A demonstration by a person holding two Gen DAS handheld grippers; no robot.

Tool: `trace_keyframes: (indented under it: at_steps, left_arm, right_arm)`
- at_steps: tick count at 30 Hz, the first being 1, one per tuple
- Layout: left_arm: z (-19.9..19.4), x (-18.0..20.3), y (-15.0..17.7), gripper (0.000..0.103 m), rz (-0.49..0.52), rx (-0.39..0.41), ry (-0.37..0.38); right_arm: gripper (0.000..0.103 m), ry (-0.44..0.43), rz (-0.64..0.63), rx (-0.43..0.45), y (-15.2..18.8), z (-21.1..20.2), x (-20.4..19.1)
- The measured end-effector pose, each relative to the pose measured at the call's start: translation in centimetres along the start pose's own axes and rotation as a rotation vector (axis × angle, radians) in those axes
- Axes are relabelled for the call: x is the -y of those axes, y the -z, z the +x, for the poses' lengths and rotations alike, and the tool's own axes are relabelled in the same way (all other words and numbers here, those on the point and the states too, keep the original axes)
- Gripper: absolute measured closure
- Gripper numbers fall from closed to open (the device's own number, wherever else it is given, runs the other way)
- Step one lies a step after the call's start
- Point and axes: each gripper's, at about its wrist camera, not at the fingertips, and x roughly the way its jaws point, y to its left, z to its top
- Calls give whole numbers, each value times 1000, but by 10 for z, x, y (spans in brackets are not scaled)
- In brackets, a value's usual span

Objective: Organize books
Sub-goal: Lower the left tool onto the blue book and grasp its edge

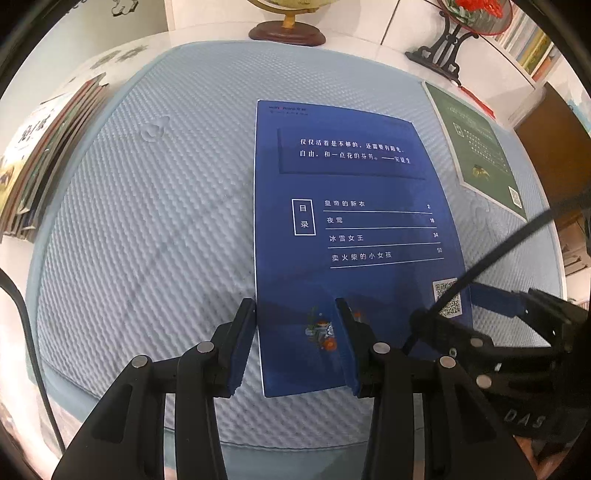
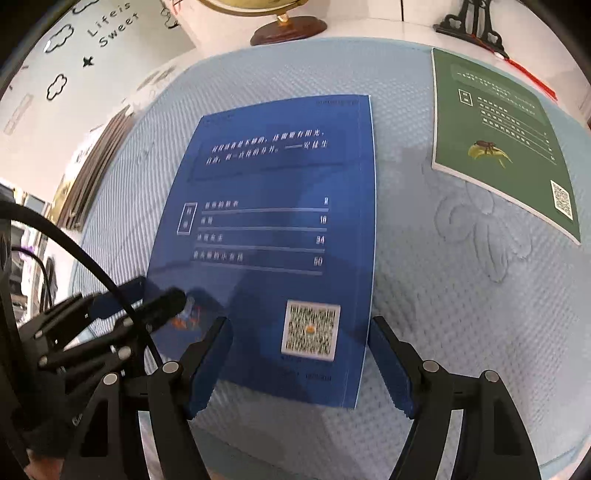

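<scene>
Beetle art on green book (image 2: 495,136) shows clearly only in right view.

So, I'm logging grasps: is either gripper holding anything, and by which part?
Nothing is held. The left gripper and right gripper stand open over the near end of the blue book, which lies flat on the mat.

Globe (image 1: 288,16) cut off; book stack (image 1: 33,158) perhaps blurred.
</scene>
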Motion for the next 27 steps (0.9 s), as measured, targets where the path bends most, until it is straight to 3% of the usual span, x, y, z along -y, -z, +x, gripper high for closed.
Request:
trace_keyframes:
  at_steps: [15,27]
  left_arm:
    - [-9,-6,23,63,-47,44,5]
    - [-13,-9,31,62,-53,53,17]
  right_arm:
    - [29,31,-39,-11,11,4,-12]
    - [28,91,-25,4,-8,13,-16]
